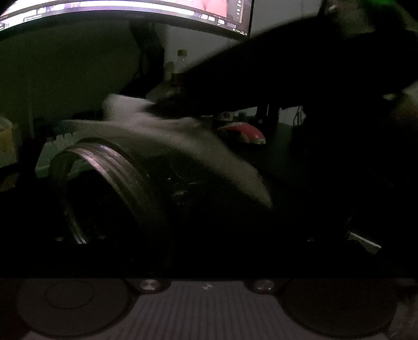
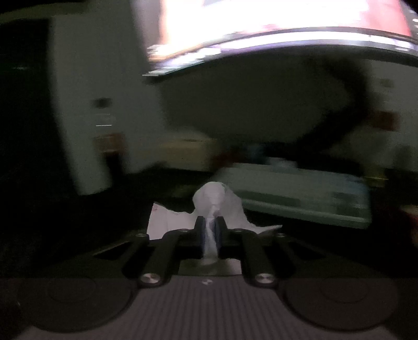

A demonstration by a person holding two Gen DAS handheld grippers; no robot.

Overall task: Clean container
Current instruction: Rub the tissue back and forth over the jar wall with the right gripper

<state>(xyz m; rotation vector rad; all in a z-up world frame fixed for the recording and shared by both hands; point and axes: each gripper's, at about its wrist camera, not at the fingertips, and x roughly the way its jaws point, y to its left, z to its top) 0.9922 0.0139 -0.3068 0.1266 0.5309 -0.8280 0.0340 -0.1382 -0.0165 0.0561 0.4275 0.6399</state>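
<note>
A clear container (image 1: 109, 167) lies on its side close in front of the left wrist camera, with its threaded mouth to the left. My left gripper (image 1: 198, 225) stands spread wide around it. Its fingers are lost in the dark, and no pad shows pressing on the container. A white tissue (image 1: 188, 138) is draped over the container's top. My right gripper (image 1: 167, 100) reaches in from the upper right as a dark shape onto that tissue. In the right wrist view the right gripper (image 2: 209, 230) is shut on the bunched tissue (image 2: 216, 198).
A lit monitor (image 1: 130, 10) hangs over the back of the dark desk. A pale keyboard (image 2: 300, 198) lies behind the tissue. A red and white mouse (image 1: 243, 133) sits to the right, a bottle (image 1: 181, 62) further back, and a pale box (image 2: 104, 104) on the left.
</note>
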